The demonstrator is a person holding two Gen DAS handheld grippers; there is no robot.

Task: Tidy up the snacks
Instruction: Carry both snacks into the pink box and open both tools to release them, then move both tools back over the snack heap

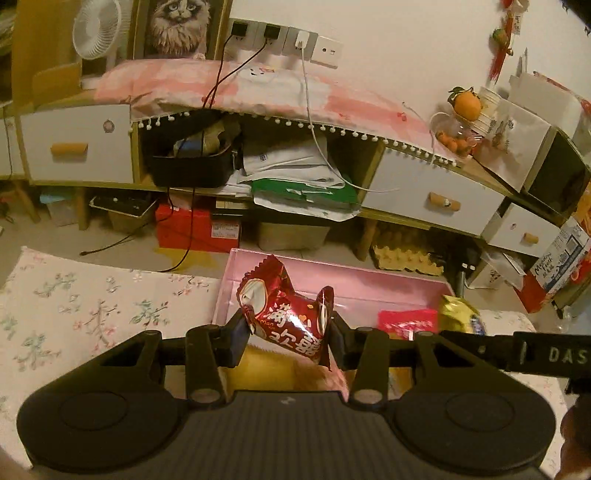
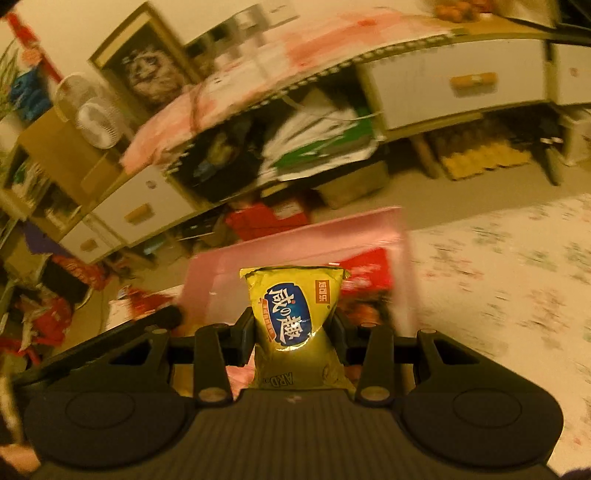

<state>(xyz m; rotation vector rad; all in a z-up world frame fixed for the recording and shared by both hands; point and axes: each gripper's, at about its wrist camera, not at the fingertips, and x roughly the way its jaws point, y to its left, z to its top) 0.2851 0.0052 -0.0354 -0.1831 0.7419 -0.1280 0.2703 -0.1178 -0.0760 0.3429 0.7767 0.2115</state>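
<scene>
The left gripper (image 1: 288, 332) pinches a dark red snack packet (image 1: 286, 315) between its two black fingers, which press on the packet's sides; the packet stands tilted above the jaws, its crimped top leaning to the left, white Chinese characters on its face; it hangs over the near edge of a pink box (image 1: 354, 282) that sits open on a floral cloth (image 1: 92, 306); inside the box, to the right, lies a bright red packet (image 1: 408, 321); just right of that, at the box's right end, a yellow packet (image 1: 460, 312) shows, and the black body of the other gripper runs across the right side of this view.

The right gripper (image 2: 293, 332) is clamped on a yellow snack packet (image 2: 291, 310) with a blue oval label; its fingers squeeze the packet at its waist, so the upper part fans out above the jaws and the lower end lies back toward the camera; the packet is held upright over the pink box (image 2: 295, 243), whose far wall rises behind it; a red packet (image 2: 369, 269) lies in the box just to the right; the floral cloth (image 2: 517, 266) spreads out on the right; this view is blurred and tilted.

Far across the floor stands a low cabinet with white drawers (image 1: 77, 147), a pink runner (image 1: 258, 88) over its top, papers heaped in its open middle bay; a red carton (image 1: 192, 229) rests beneath it; a small white fan (image 1: 96, 31) stands at the far left.
</scene>
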